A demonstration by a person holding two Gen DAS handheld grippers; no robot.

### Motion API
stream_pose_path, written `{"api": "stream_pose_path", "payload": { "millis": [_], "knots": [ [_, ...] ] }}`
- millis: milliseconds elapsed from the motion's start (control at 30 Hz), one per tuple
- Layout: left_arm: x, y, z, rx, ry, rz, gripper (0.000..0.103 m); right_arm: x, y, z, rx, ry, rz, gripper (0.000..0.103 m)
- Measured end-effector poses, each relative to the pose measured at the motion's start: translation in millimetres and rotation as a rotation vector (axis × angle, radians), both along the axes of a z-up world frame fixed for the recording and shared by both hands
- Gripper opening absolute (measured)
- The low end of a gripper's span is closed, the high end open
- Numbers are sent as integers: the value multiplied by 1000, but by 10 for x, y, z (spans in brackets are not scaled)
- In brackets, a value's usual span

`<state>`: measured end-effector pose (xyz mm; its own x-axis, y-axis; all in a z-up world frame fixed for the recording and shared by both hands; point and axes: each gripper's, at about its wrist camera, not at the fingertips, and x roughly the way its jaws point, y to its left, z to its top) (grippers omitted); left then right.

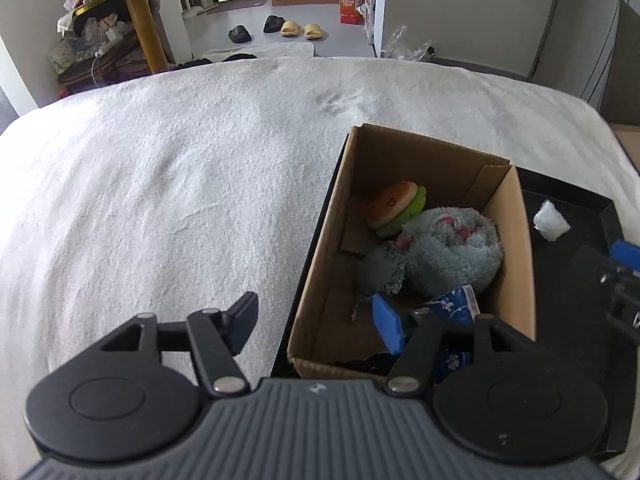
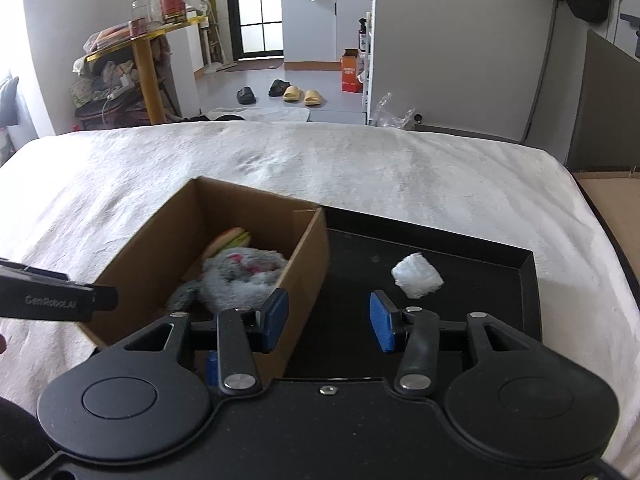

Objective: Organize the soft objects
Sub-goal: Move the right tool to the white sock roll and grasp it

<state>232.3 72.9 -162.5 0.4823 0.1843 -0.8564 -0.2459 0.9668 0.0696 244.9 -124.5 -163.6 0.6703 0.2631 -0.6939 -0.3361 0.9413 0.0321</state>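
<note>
A cardboard box point(image 1: 320, 256) point(image 2: 308, 248) stands on the white bed. It holds a burger toy point(image 1: 394, 208) point(image 2: 228, 240), a fluffy grey-blue plush point(image 1: 452, 252) point(image 2: 244, 276) and a blue patterned packet point(image 1: 456, 304). A white crumpled soft wad point(image 1: 551, 221) point(image 2: 417, 274) lies in the black tray point(image 1: 572, 200) point(image 2: 480, 256) right of the box. My left gripper point(image 1: 316, 320) is open and empty over the box's near left wall. My right gripper point(image 2: 329, 320) is open and empty, low over the tray, with the wad just beyond its right finger.
The bed cover point(image 1: 160, 184) spreads wide to the left and behind. Beyond the bed's far edge are slippers point(image 2: 296, 94), an orange carton point(image 2: 351, 70) and a cluttered yellow table point(image 2: 140, 52). My left gripper's side point(image 2: 52, 300) shows at the left of the right wrist view.
</note>
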Motion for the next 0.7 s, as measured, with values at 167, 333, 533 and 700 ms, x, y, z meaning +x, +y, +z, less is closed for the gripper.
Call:
{"api": "stream_pose_path", "payload": {
  "millis": [167,333,533,700],
  "knots": [
    [102,-68,16,54,7,4,69,175,-141,-52,6,-11,-27,55],
    [197,-131,-16,108,13,20,73,347,-290,-124,12,-32,-55,61],
    [316,-206,-85,169,30,30,74,459,-555,-352,39,-28,-109,62],
    [415,-275,-158,218,51,41,74,573,-710,-593,21,-12,-133,62]
  ]
}}
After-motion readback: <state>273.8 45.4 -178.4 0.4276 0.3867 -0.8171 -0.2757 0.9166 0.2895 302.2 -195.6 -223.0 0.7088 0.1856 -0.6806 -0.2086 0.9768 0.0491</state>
